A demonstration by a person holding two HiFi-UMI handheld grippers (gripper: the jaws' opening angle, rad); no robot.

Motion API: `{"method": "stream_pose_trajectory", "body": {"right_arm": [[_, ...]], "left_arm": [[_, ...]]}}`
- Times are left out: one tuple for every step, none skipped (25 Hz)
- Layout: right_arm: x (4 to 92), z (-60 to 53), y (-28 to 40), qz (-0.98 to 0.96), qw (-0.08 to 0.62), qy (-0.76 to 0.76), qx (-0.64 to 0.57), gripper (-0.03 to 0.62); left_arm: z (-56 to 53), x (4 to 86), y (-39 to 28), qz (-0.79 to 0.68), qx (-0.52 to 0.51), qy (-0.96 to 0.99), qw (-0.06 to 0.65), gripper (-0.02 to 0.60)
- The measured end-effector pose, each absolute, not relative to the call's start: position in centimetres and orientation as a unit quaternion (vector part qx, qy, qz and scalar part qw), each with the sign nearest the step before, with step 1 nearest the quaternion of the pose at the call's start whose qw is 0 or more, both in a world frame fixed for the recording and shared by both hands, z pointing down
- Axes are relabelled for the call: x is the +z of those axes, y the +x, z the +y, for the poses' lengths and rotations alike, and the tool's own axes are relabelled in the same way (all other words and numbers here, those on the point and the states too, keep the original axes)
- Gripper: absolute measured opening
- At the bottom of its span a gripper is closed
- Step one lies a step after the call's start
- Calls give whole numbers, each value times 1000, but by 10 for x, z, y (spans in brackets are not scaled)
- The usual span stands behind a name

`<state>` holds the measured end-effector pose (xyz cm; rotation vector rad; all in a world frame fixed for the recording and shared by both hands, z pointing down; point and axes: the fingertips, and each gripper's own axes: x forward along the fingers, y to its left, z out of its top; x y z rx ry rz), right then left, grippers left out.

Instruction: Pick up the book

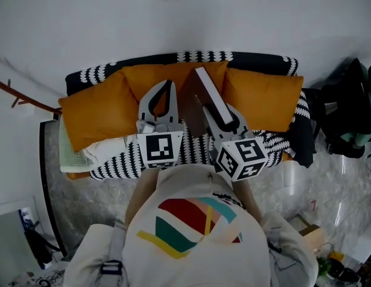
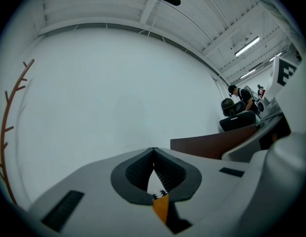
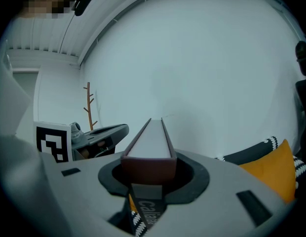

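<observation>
Head view is filled by a black-and-white patterned sofa (image 1: 113, 163) lying beneath and ahead of both grippers, with large orange fabric cushions (image 1: 99, 109) ranged along its back beyond the jaws. A dark maroon hardcover book (image 1: 210, 97) with a pale page edge is clamped on edge between the half-spread jaws of the right gripper (image 1: 218, 109) and runs forward from its pads. Just beside it, the left gripper (image 1: 167, 84) is seen with its jaw tips brought together and nothing gripped.
</observation>
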<state>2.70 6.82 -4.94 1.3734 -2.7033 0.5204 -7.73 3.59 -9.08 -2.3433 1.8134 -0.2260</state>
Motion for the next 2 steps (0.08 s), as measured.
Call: {"method": "stream_pose_trajectory", "body": {"right_arm": [[-50,68,27,-878,32,447,168,150],[-50,69,27,-878,31,448,167,150]], "left_arm": [[36,-91,-78,608,-75,-786,86,6],[37,-91,-78,608,-75,-785,87,6]]}}
